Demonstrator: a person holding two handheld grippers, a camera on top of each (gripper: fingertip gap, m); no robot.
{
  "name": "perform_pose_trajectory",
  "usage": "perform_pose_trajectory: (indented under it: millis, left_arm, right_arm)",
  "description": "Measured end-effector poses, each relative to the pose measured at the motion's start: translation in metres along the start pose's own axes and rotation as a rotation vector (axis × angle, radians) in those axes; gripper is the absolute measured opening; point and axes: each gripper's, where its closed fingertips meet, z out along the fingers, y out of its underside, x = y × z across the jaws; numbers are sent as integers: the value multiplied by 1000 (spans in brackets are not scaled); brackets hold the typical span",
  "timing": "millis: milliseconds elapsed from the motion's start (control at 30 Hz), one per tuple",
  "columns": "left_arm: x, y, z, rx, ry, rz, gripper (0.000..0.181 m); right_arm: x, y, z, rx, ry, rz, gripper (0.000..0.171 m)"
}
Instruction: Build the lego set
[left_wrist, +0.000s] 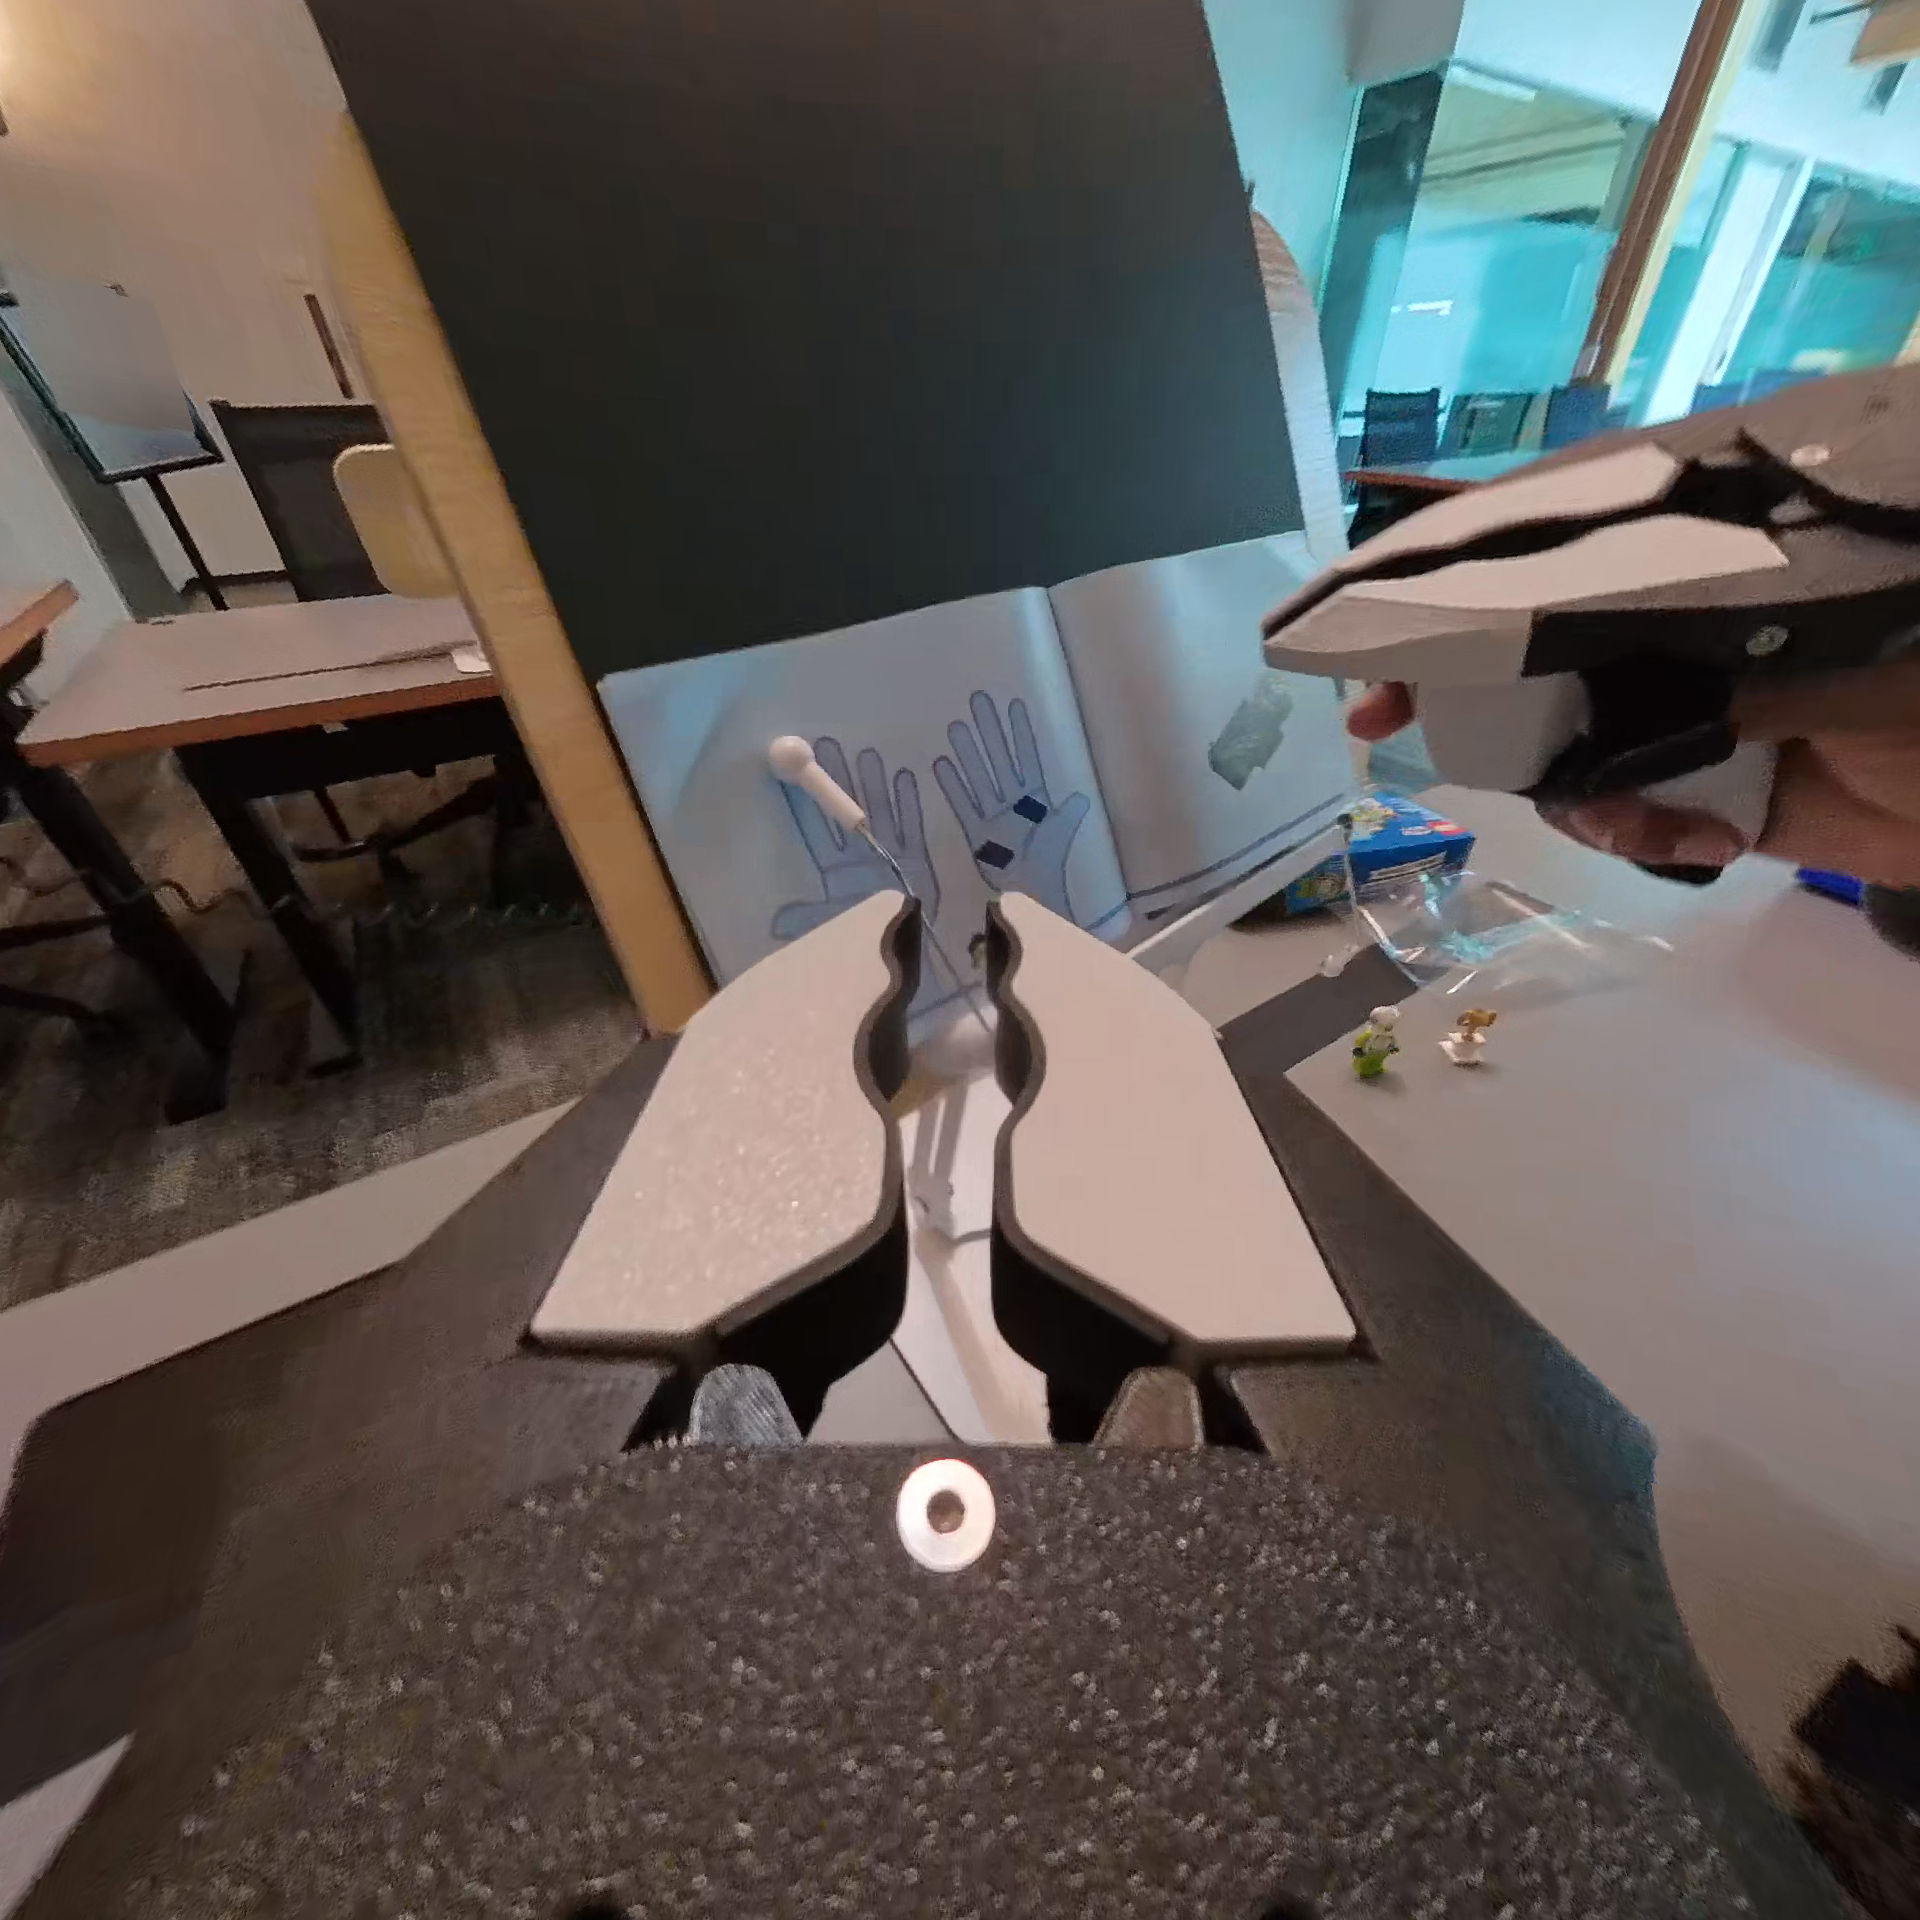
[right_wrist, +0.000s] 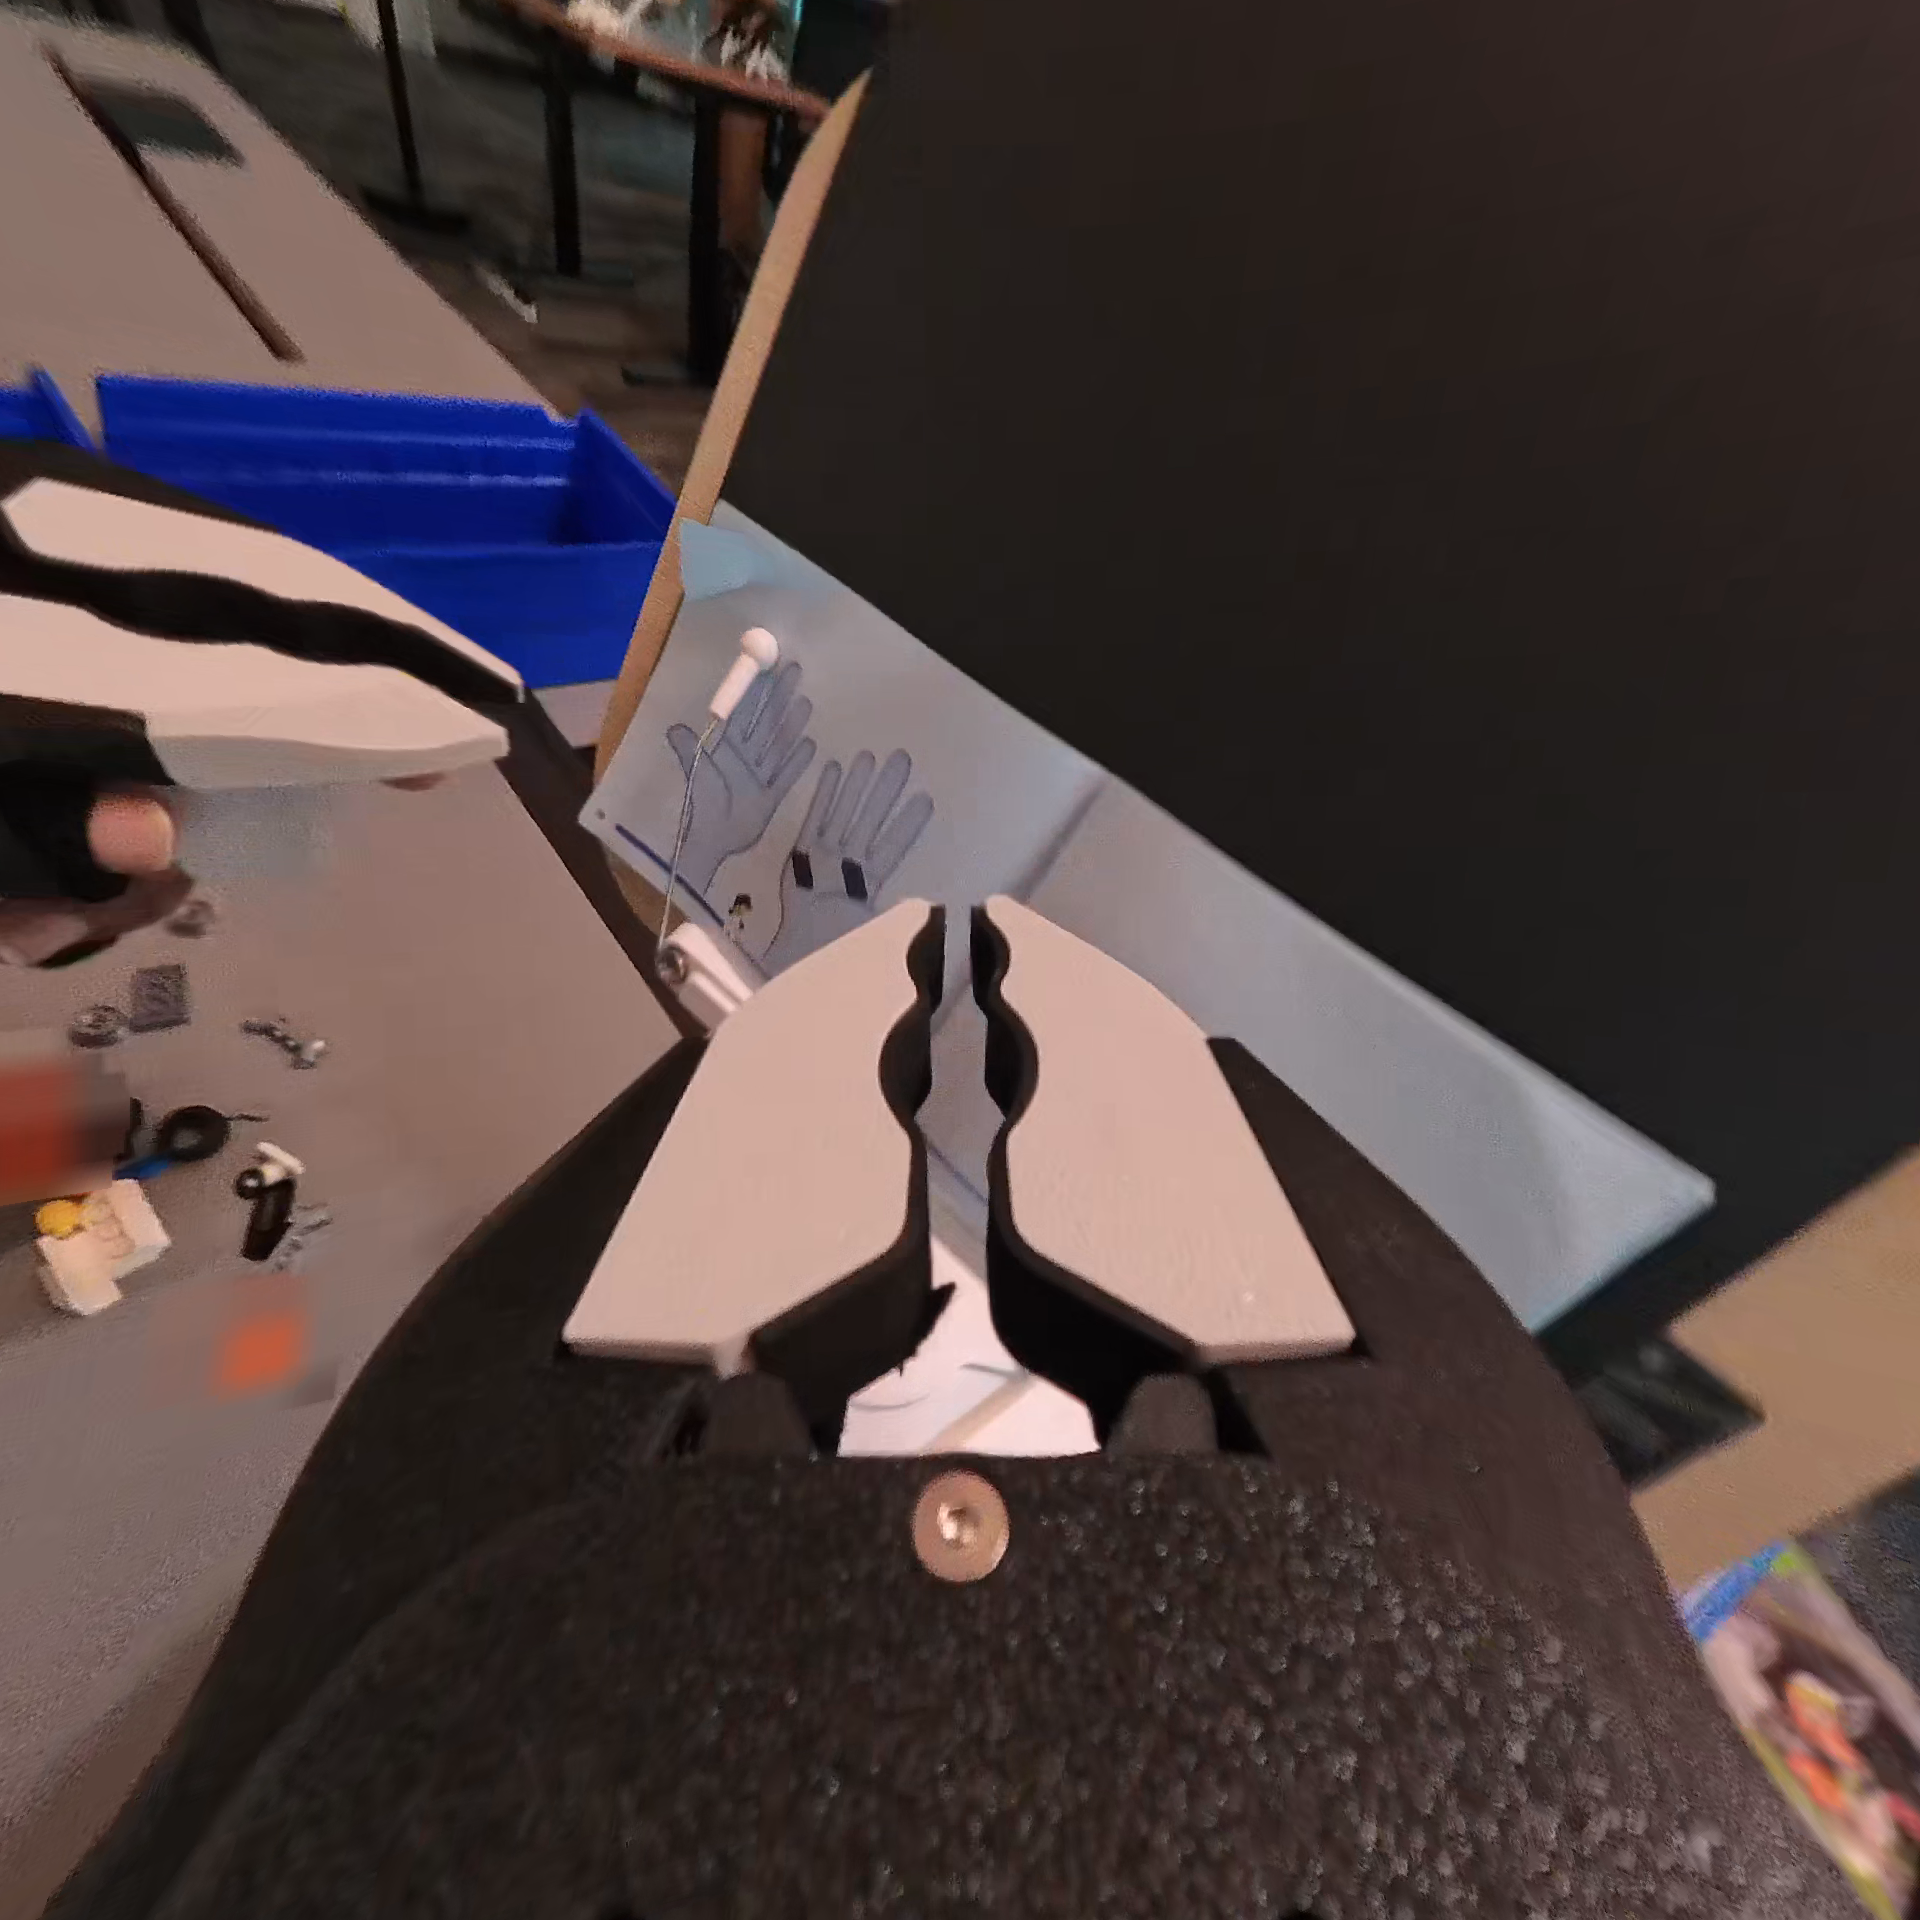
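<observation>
Lego pieces lie scattered on the grey tabletop (right_wrist: 436, 987): in my right wrist view, at far left, dark grey plates (right_wrist: 158, 995), a black tyre (right_wrist: 193, 1132), a black curved piece (right_wrist: 265, 1205) and a white block with a yellow head (right_wrist: 88, 1252), all blurred. In my left wrist view two small figures stand on the tabletop at right, a green-and-white one (left_wrist: 1378, 1042) and a white-and-tan one (left_wrist: 1468, 1037), just beside each other, with a clear plastic bag (left_wrist: 1486, 914) and a blue lego box (left_wrist: 1382, 847) behind them.

My left gripper (left_wrist: 951, 914) is held up off the tabletop, pointing at a sheet with drawn hands (left_wrist: 935, 810) propped against a dark board (left_wrist: 810, 312); its jaws stand a little apart with nothing between them. My right gripper (right_wrist: 958, 914) is raised the same way, tilted, jaws separated by a narrow gap and empty. Each hand (left_wrist: 1787, 790) grips its handle.

The dark pieces lie well to the left of and below my right gripper; the two figures sit to the right of my left gripper, beneath the right one
</observation>
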Motion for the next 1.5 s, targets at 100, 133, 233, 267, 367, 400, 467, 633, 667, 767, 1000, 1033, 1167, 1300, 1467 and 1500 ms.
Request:
perform_pose_trajectory:
  millis: [100,133,233,267,367,400,467,633,667,767,1000,1033,1167,1300,1467,1500]
  left_arm:
    - [2,12,-8,0,-49,-6,6]
    - [3,15,-8,9,-72,-4,4]
    - [6,23,-12,88,-170,-33,0]
    - [8,26,-15,103,-203,-35,0]
    - [16,35,-26,120,-261,-29,0]
    - [20,39,-30,112,-266,-36,0]
    - [29,44,-42,95,-260,-45,0]
    - [51,73,-86,-1,-209,-114,0]
    - [54,78,-95,8,-215,-154,0]
    - [57,90,-118,39,-254,-260,3]
    - [64,117,-122,7,-220,-135,0]
    - [63,118,-123,-4,-213,-120,0]
    - [53,119,-129,-13,-214,-149,0]
    - [14,108,-151,-22,-364,-7,0]
    - [-65,87,-215,-89,-600,123,0]
    - [-72,92,-221,-126,-578,89,0]
  right_arm:
    - [2,15,-28,97,53,88,5]
    - [3,19,-38,133,93,108,5]
    - [9,35,-67,216,245,193,6]
    - [7,40,-75,237,278,225,6]
    - [-11,54,-94,264,322,273,6]
    - [-21,59,-98,260,321,276,4]
    - [-43,70,-105,237,306,279,2]
    - [-96,101,-129,196,215,322,0]
    - [-103,107,-134,199,198,343,0]
    - [-110,127,-141,210,179,353,0]
    - [-83,156,-141,133,214,319,0]
    - [-78,159,-142,123,226,314,0]
    - [-69,168,-144,95,224,314,0]
    - [-73,172,-140,79,193,322,0]
    - [-77,171,-138,76,176,305,0]
    - [-79,170,-138,78,169,307,0]
